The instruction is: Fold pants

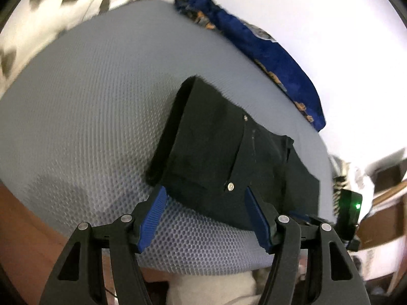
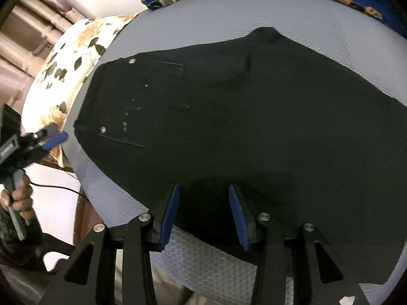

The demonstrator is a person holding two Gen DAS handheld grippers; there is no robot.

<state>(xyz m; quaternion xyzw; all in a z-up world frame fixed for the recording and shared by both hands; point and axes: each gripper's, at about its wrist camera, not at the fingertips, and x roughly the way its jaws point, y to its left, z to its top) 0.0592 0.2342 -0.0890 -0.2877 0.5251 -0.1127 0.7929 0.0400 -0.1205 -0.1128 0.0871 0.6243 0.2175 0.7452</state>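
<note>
Two handheld grippers hang over a grey honeycomb-textured mattress [image 2: 208, 261] where a pair of black pants [image 2: 254, 127] lies spread flat, metal rivets showing near the pocket. The left gripper [image 1: 203, 203] has its blue ribbed pads [image 1: 155, 218] spread fairly wide above the near edge of the cloth, with nothing pinched between them. The right gripper [image 2: 203, 203] hovers over the pants' near hem, jaws moderately apart and pressing on nothing. A dark blue floral-print cloth [image 1: 267, 50] lies along the far edge. A white pillow with brown leaf print [image 2: 71, 58] sits beside the mattress. The person's left hand [image 2: 21, 195] grips its handle.
</note>
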